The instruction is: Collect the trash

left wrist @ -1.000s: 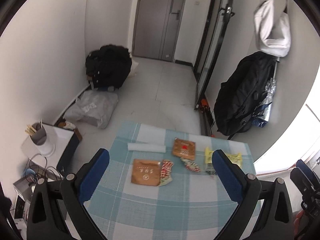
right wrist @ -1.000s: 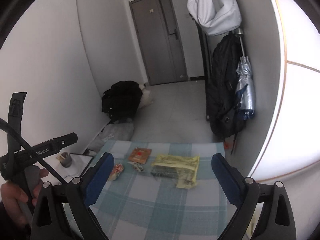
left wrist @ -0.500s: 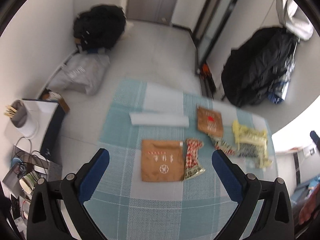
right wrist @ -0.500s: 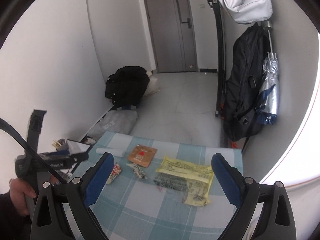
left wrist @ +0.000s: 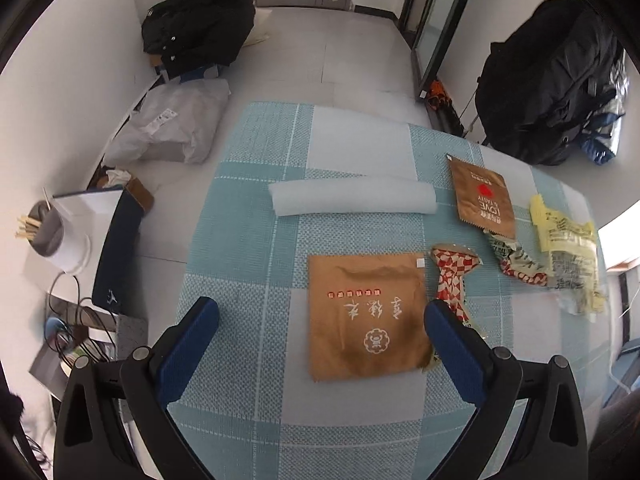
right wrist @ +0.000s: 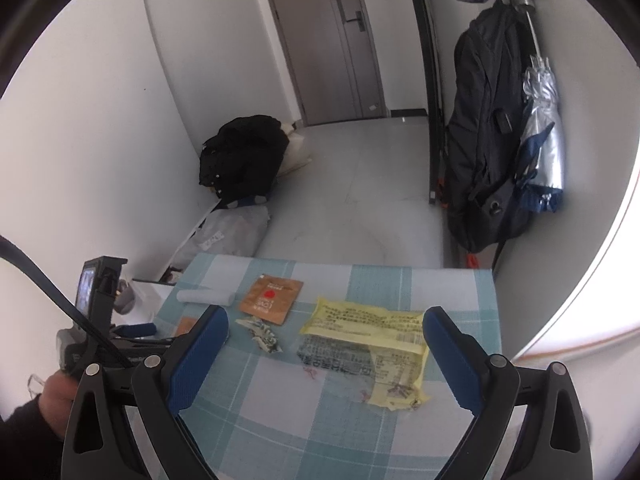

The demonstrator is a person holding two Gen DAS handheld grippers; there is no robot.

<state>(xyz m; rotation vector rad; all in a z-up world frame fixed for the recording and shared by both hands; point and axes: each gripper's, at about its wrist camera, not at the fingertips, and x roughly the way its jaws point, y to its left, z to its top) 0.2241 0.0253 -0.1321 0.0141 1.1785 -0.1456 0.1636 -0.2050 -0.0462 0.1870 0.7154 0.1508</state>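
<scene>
Trash lies on a blue-and-white checked table (left wrist: pixel 248 240). A large brown paper bag (left wrist: pixel 366 314) lies just ahead of my open left gripper (left wrist: pixel 320 316), between its fingers. Next to it lie a red-and-white checked wrapper (left wrist: pixel 452 280), a crumpled wrapper (left wrist: pixel 516 258), a small brown sachet (left wrist: pixel 482 202), a yellow plastic wrapper (left wrist: pixel 568 248) and a white roll (left wrist: pixel 352 198). My open right gripper (right wrist: pixel 326 320) hovers over the yellow wrapper (right wrist: pixel 368 330); the sachet (right wrist: pixel 270 294), crumpled wrapper (right wrist: pixel 262 332) and roll (right wrist: pixel 206 297) lie to its left.
A white side table with a cup of chopsticks (left wrist: pixel 44 232) stands left of the table. Black bags (left wrist: pixel 200 28) and a grey sack (left wrist: pixel 172 124) lie on the floor. A black backpack (right wrist: pixel 488 140) and an umbrella (right wrist: pixel 544 120) hang at the right wall.
My left gripper has dropped and moved in toward the table, so the brown bag now lies between its fingers. My right gripper has come closer to the yellow wrapper.
</scene>
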